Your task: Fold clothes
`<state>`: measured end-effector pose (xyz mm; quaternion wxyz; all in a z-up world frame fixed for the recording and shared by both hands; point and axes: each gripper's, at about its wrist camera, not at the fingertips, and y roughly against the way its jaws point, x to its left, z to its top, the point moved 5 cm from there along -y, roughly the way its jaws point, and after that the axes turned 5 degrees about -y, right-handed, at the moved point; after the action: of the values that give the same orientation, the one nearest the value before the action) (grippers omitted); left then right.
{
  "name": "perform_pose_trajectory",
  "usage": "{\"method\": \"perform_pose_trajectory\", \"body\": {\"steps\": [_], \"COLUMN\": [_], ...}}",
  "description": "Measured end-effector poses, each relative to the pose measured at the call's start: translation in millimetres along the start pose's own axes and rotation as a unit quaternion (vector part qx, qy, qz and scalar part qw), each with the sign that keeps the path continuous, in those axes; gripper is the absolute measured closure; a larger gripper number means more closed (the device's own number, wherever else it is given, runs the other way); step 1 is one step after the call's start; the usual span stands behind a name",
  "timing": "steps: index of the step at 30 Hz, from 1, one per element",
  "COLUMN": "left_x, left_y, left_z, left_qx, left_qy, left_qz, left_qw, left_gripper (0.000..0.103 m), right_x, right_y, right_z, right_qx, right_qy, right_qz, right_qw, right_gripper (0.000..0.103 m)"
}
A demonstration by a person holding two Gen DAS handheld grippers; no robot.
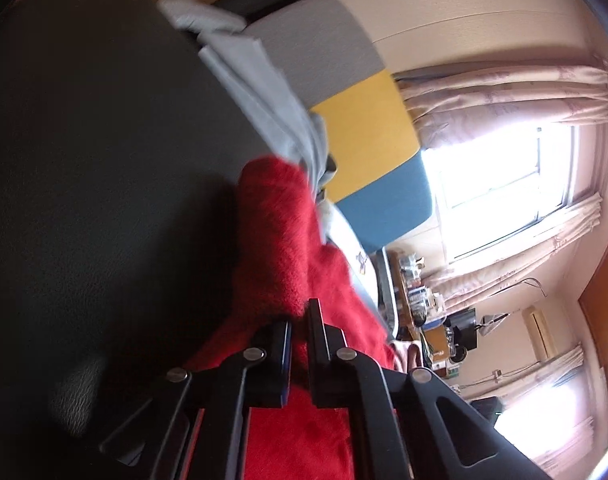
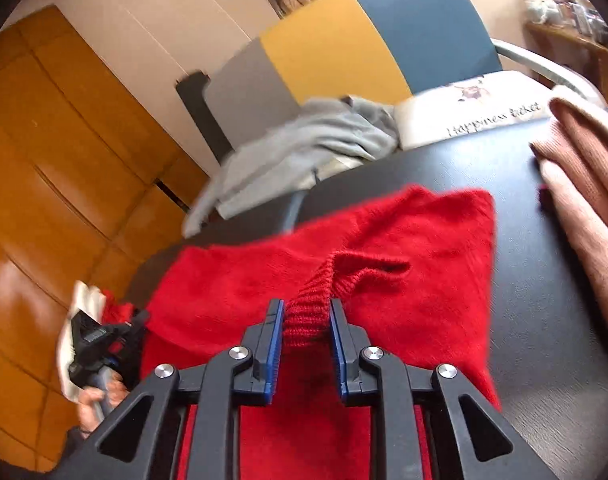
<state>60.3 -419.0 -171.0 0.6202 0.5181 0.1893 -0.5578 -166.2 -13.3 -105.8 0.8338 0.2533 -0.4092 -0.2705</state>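
Note:
A red knitted sweater (image 2: 404,248) lies spread on the black table (image 2: 544,264). My right gripper (image 2: 306,320) is shut on its ribbed band, which bunches up between the blue pads and is lifted a little off the cloth below. At the table's left edge my left gripper (image 2: 120,332), held by a hand, grips another part of the red cloth. In the left wrist view the sweater (image 1: 280,236) runs up from my left gripper (image 1: 300,318), whose black fingers stand nearly together with red fabric pinched between them.
A grey garment (image 2: 316,140) hangs over the table's far edge by a grey, yellow and blue chair back (image 2: 332,56). A folded pink garment (image 2: 584,184) lies at the right. A white printed cushion (image 2: 476,108) sits behind the table. Wooden floor (image 2: 44,160) lies to the left.

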Motion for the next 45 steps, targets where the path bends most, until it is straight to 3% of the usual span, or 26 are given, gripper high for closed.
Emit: {"method": "perform_pose_trajectory", "body": {"steps": [3, 5, 7, 9, 13, 18, 21, 25, 29, 31, 32, 33, 34, 36, 37, 41, 42, 43, 45], "left_x": [7, 10, 12, 13, -5, -38, -40, -23, -7, -5, -9, -13, -17, -20, -16, 7, 15, 19, 19], "left_y": [-2, -1, 0, 3, 17, 14, -2, -43, -67, -69, -66, -63, -59, -49, -47, -39, -37, -35, -24], "left_z": [-13, -20, -25, -28, -23, 16, 44, 69, 76, 76, 76, 76, 77, 78, 78, 73, 72, 72, 74], "left_qx": [0.026, 0.041, 0.056, 0.066, 0.045, 0.004, 0.001, 0.050, 0.094, 0.100, 0.094, 0.087, 0.079, 0.056, 0.055, 0.066, 0.063, 0.059, 0.044], "left_qy": [-0.022, -0.045, -0.064, -0.077, -0.111, -0.165, -0.180, -0.169, -0.149, -0.134, -0.142, -0.151, -0.163, -0.201, -0.206, -0.212, -0.219, -0.212, -0.177], "left_qz": [0.034, 0.059, 0.077, 0.091, 0.101, 0.119, 0.145, 0.171, 0.164, 0.139, 0.132, 0.124, 0.124, 0.167, 0.187, 0.254, 0.287, 0.293, 0.257], "left_qw": [0.9988, 0.9964, 0.9934, 0.9907, 0.9877, 0.9790, 0.9729, 0.9695, 0.9706, 0.9761, 0.9766, 0.9769, 0.9756, 0.9635, 0.9589, 0.9413, 0.9303, 0.9305, 0.9490], "left_gripper": [0.098, 0.098, 0.099, 0.100, 0.097, 0.085, 0.079, 0.077, 0.075, 0.076, 0.082, 0.097, 0.099, 0.100, 0.100, 0.103, 0.103, 0.103, 0.100], "right_x": [-22, -30, -31, -27, -8, 15, 21, 14, 5, 5, 5, 6, 9, 21, 26, 30, 28, 26, 19], "right_y": [-21, -22, -10, 4, 6, -46, -81, -101, -98, -99, -99, -99, -99, -96, -95, -101, -103, -105, -102], "right_z": [-24, -32, -30, -21, 5, 16, 15, 7, 5, 6, 7, 7, 6, 8, 10, 13, 13, 13, 15], "right_qx": [0.052, 0.064, 0.047, 0.020, -0.005, 0.036, 0.072, 0.094, 0.095, 0.096, 0.097, 0.098, 0.099, 0.097, 0.092, 0.080, 0.079, 0.076, 0.067], "right_qy": [-0.005, -0.002, 0.001, 0.014, 0.061, 0.147, 0.195, 0.212, 0.205, 0.205, 0.207, 0.209, 0.213, 0.229, 0.240, 0.272, 0.275, 0.278, 0.266], "right_qz": [-0.054, -0.074, -0.069, -0.068, -0.069, -0.096, -0.132, -0.141, -0.126, -0.124, -0.123, -0.121, -0.118, -0.119, -0.124, -0.167, -0.178, -0.188, -0.194], "right_qw": [0.997, 0.995, 0.997, 0.997, 0.996, 0.984, 0.969, 0.962, 0.966, 0.966, 0.966, 0.965, 0.965, 0.961, 0.958, 0.944, 0.941, 0.939, 0.942], "right_gripper": [0.076, 0.076, 0.063, 0.037, 0.024, 0.024, 0.027, 0.027, 0.030, 0.033, 0.037, 0.046, 0.053, 0.082, 0.086, 0.086, 0.084, 0.078, 0.053]}}
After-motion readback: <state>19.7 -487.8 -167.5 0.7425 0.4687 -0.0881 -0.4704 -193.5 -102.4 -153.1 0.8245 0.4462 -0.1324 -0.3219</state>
